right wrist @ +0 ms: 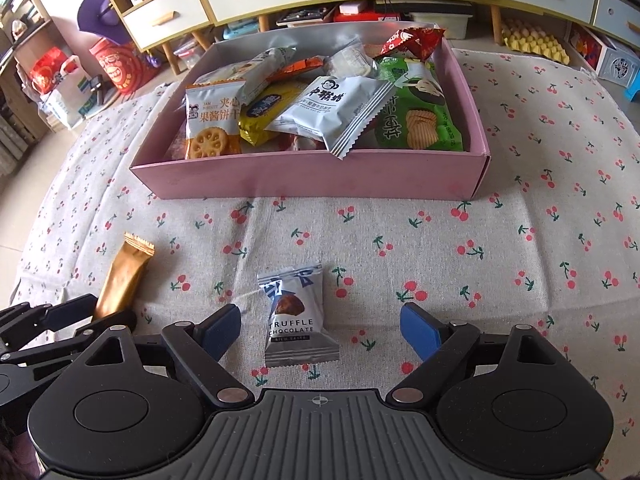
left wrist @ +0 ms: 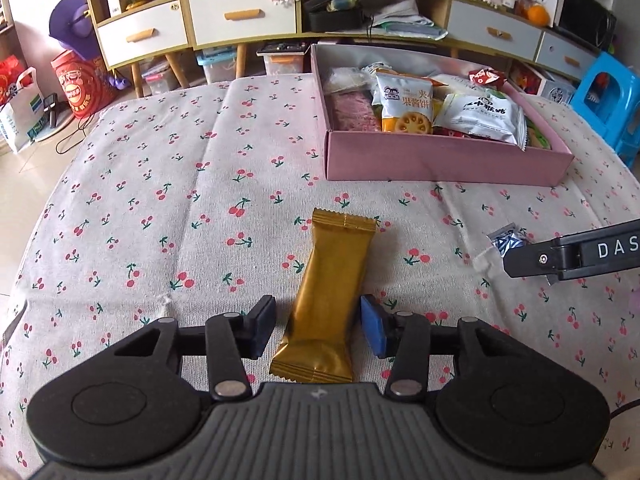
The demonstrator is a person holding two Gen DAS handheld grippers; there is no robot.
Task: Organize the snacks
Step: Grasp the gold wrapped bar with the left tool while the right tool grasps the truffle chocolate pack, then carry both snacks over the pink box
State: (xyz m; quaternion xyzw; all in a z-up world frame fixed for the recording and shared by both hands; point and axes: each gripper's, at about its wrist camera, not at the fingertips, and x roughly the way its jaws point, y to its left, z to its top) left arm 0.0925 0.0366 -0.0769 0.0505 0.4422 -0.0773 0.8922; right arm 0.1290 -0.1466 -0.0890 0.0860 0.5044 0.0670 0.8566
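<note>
Straddling the gold bar (left wrist: pixel 325 304), the left gripper (left wrist: pixel 318 330) has its jaws released and narrowly parted, the right pad about touching the wrapper; the bar's long axis runs straight ahead toward the pink box (left wrist: pixel 440 162); alongside, the right gripper (right wrist: pixel 320 334) gapes wide around the truffle chocolate (right wrist: pixel 298 322), untouched on the bench (right wrist: pixel 440 260).

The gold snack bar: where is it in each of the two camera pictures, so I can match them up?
Left wrist view: the gold snack bar lies low in the centre, between the open fingers of the left gripper.
Right wrist view: the same bar is at the lower left, its near end hidden behind the left gripper.
Shared landmark: the pink snack box sits beyond it in both.
</note>
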